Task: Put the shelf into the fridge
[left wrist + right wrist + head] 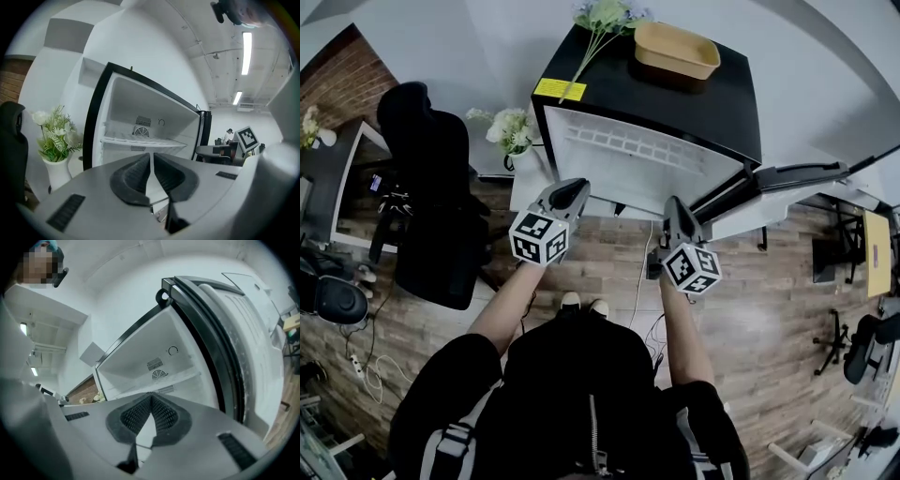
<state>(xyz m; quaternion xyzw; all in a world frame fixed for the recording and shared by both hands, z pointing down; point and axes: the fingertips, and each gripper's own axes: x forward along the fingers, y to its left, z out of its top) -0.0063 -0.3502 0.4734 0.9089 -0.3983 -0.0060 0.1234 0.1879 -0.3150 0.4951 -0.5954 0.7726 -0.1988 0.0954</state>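
— How far along is this? Where's the shelf?

— As far as I can judge, it's in. The white shelf (140, 139) lies level across the inside of the fridge (675, 98). Both of its ends meet the side walls, with a round vent above it and a slotted vent below. In the head view its ribbed top shows just inside the opening.

— Is anything holding it?

— No. The left hand-held gripper (574, 190) is in front of the opening, apart from the shelf. Its jaws are drawn nearly together with only a sliver between them, and I see nothing in that sliver. The right hand-held gripper (673, 208) is near it, on the door's side, with its jaws meeting at the tips. It is empty as well.

— So what's left?

— Of the task itself, little, I'd say. I can't tell whether the shelf is pushed fully back. Its front edge runs straight and untilted, though, which suggests it is seated. The door (778, 178) stands wide open to the right. The task doesn't ask for it to be closed, though that would be a natural follow-up.

— Any other shelf lying about outside?

— None that I can see. The fridge's black top carries only a tan tray (677, 49) and a flower stem (598, 28).
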